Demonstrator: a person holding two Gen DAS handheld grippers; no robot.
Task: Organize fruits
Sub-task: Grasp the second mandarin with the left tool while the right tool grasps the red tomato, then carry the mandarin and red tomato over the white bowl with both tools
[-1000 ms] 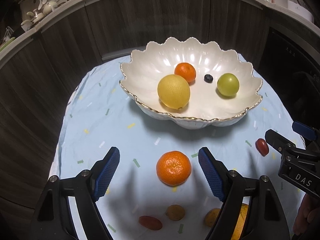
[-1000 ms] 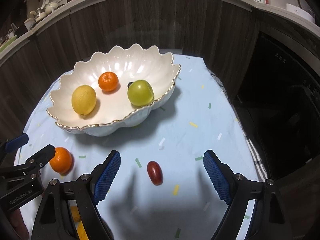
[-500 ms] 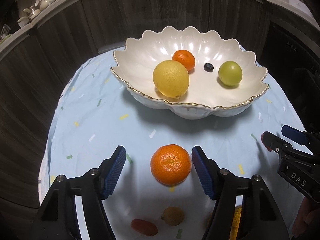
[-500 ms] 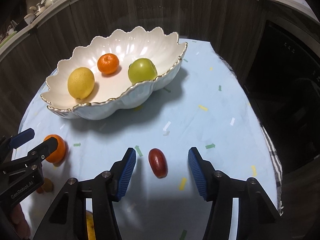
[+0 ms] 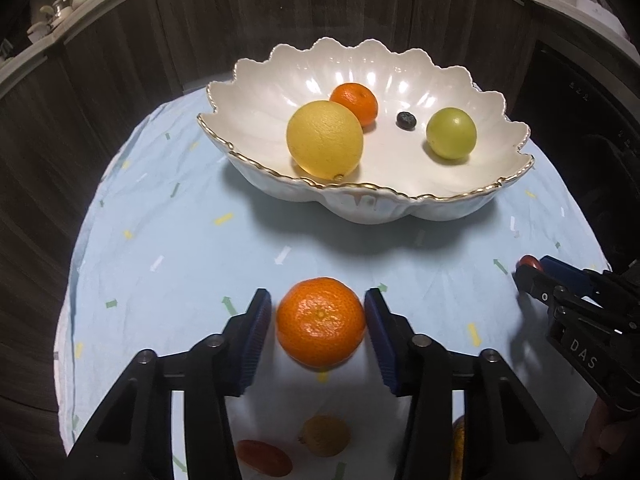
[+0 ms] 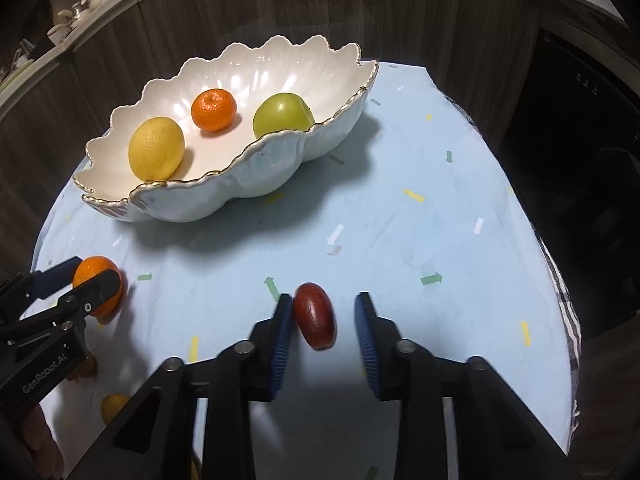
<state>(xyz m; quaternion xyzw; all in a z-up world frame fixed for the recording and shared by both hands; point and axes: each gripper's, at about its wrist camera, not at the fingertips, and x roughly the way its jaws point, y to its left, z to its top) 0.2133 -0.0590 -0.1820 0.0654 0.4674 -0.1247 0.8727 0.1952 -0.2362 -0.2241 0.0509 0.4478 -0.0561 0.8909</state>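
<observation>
Left wrist view: the left claw [image 5: 318, 334] sits low over the surface [image 5: 180, 264], which is covered by a pale blue cloth with small arrow marks. A tangerine [image 5: 321, 322] lies between its blue pads [image 5: 252, 342]; the right pad looks to be touching the peel and the left pad is just beside it with a thin gap, so the claw is narrowed around the fruit but whether it grips yet cannot be told. Ahead of the claw stands a white scalloped bowl [image 5: 400, 208] with a gold rim. In it are a lemon [image 5: 325, 139], a second tangerine [image 5: 354, 104] touching the lemon behind it, a blueberry [image 5: 406, 120] and a green fruit [image 5: 451, 133]. Behind the claw, near the frame's bottom, lie a small yellow-brown fruit [image 5: 326, 436] and a red fruit [image 5: 264, 457]. To the right, the right claw [image 5: 534, 272] is seen from the side.

Right wrist view: the right claw [image 6: 322, 328] is lowered onto the surface, jaws apart. A dark red oval fruit [image 6: 315, 321] lies between them, touching the left pad [image 6: 282, 340], with a clear gap to the right one. The bowl stands ahead and to the left. Far to the left, the left claw flanks the tangerine on the cloth.
</observation>
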